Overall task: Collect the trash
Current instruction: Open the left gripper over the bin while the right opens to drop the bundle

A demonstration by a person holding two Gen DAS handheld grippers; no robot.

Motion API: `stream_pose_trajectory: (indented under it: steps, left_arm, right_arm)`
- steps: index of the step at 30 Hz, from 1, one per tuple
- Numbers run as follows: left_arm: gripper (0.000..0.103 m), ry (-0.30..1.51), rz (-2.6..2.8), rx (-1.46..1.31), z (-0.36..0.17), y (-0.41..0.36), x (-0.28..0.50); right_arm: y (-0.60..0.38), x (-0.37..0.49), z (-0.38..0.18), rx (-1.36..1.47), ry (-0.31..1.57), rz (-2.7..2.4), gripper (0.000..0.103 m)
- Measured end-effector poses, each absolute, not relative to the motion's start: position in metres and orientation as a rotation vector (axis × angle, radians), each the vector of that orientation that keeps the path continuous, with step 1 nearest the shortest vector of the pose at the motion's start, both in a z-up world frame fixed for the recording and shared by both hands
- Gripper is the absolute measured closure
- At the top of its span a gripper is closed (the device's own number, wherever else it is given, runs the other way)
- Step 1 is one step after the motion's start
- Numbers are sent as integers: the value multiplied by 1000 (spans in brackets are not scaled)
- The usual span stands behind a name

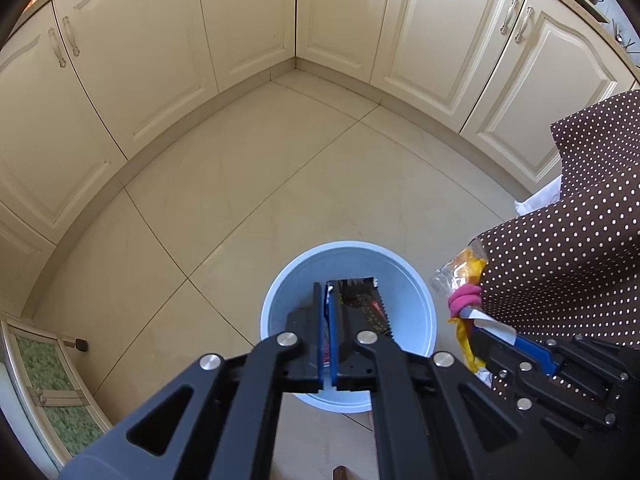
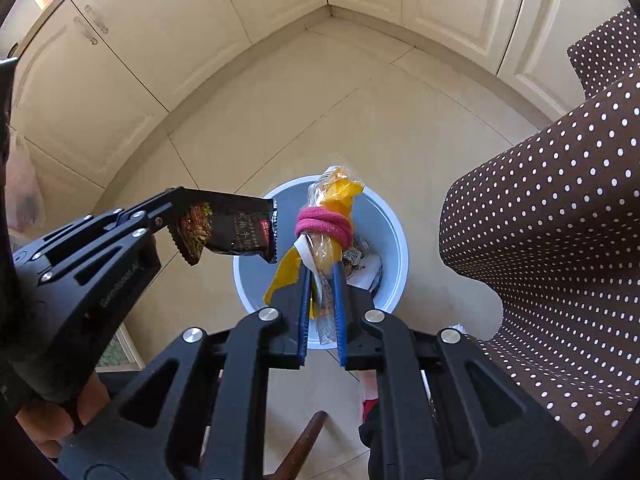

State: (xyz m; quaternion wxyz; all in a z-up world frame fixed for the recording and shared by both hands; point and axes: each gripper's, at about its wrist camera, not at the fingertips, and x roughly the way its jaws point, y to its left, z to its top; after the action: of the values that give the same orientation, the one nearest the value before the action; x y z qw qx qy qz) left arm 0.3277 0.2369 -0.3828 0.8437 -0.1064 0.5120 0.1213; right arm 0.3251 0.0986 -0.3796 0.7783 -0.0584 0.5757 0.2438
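Blue bin (image 2: 394, 240) directly below both claws, on the floor. Left claw (image 1: 329, 300) clamped on dark wrapper (image 2: 236, 226), right claw (image 2: 322, 276) clamped on yellow bag (image 2: 336, 196), long axis pointing down into bin. Both equally near; release likely next.

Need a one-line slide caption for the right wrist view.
Right gripper holds a yellow plastic bundle above the blue bin.

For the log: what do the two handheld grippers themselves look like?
Both the left gripper and right gripper are matte black linkage frames with slotted arms, round silver pivot pins and blue-lined fingers. The left one's side bears faint embossed lettering, unreadable here. No cables or sleeves visible.
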Motion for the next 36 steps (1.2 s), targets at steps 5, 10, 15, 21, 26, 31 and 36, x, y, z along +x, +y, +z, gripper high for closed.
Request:
stream_pose_trajectory:
  steps: [5, 10, 15, 21, 26, 31, 36]
  left_arm:
    - [71, 1050, 251, -210, -377, 234, 327]
    - [57, 1028, 248, -197, -371, 234, 327]
    - [57, 1027, 250, -211, -370, 238, 327]
    - [56, 1027, 256, -229, -370, 241, 327]
    - [51, 1027, 264, -242, -370, 242, 326]
    - [48, 1031, 269, -267, -372, 242, 324]
    - [46, 1036, 265, -289, -372, 245, 324]
  right_arm:
    - [99, 327, -382, -126, 1247, 526, 92]
    - [96, 329, -383, -125, 1250, 522, 92]
    - [97, 330, -383, -122, 1255, 518, 92]
    - [101, 332, -389, -120, 1258, 522, 92]
    - [100, 334, -392, -116, 1261, 527, 92]
    - [99, 340, -396, -104, 1259, 520, 89]
    - [95, 343, -397, -75, 1253, 506, 88]
